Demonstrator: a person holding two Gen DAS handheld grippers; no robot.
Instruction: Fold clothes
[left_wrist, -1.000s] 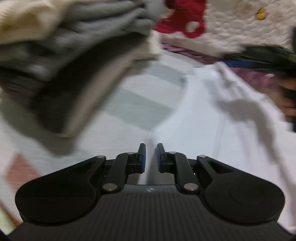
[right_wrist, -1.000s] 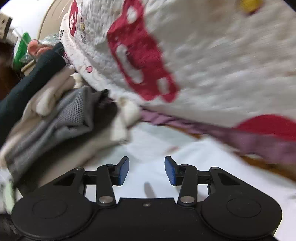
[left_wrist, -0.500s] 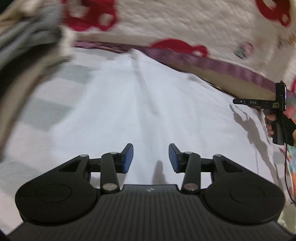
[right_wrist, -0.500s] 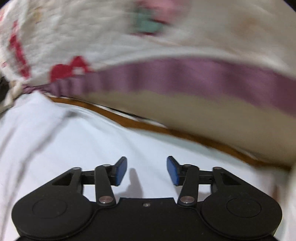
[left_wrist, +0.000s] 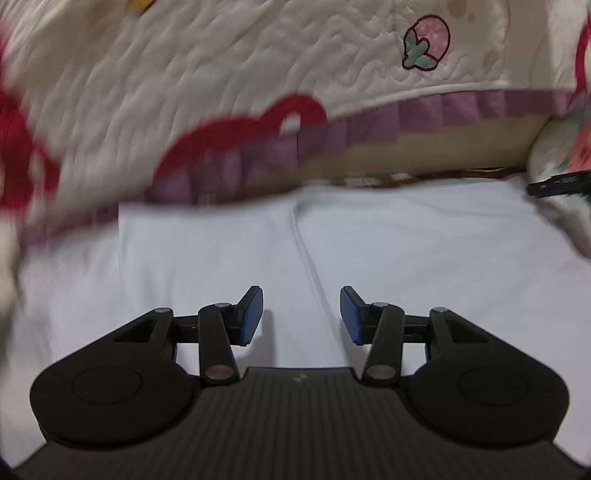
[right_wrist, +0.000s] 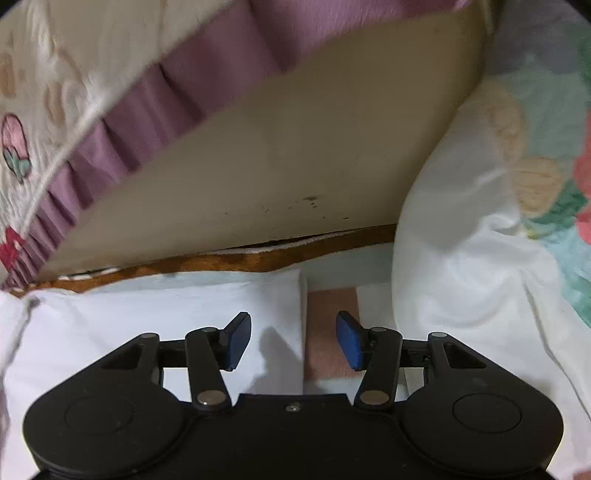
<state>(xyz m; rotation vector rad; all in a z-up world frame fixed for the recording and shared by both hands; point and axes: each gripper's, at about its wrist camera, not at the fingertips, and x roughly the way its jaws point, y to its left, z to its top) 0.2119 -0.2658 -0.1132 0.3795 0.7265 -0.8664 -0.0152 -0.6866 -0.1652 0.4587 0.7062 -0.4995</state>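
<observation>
Lying flat across the bed is the white garment (left_wrist: 229, 258), smoothed out and spread wide, a long crease or seam running down its middle, which reads as a piece laid out ready for its fold. Over it hangs the left gripper (left_wrist: 301, 315), tilted down at the cloth, jaws opening and about halfway apart, nothing between the blue pads, nothing held. Over to the right wrist view: the right gripper (right_wrist: 293, 341) sits right above the garment's side edge, jaws about half open and empty too, one pad over white cloth (right_wrist: 147, 310), the other over a pinkish patch of bed cover (right_wrist: 330, 332) showing just beside that edge. A sensible spot, I'd say, for picking up a hem.

Now the surroundings. The far edge of the garment runs close to a quilted blanket (left_wrist: 258, 74) with red shapes, a strawberry patch and a purple ruffle, which overhangs the back of the bed. A white pillow with floral print (right_wrist: 480, 258) crowds the right side, just beside the bare strip. A dark object (left_wrist: 557, 184) pokes in at the far right of the left view; hard to identify. Open room is mostly toward the viewer and leftward.
</observation>
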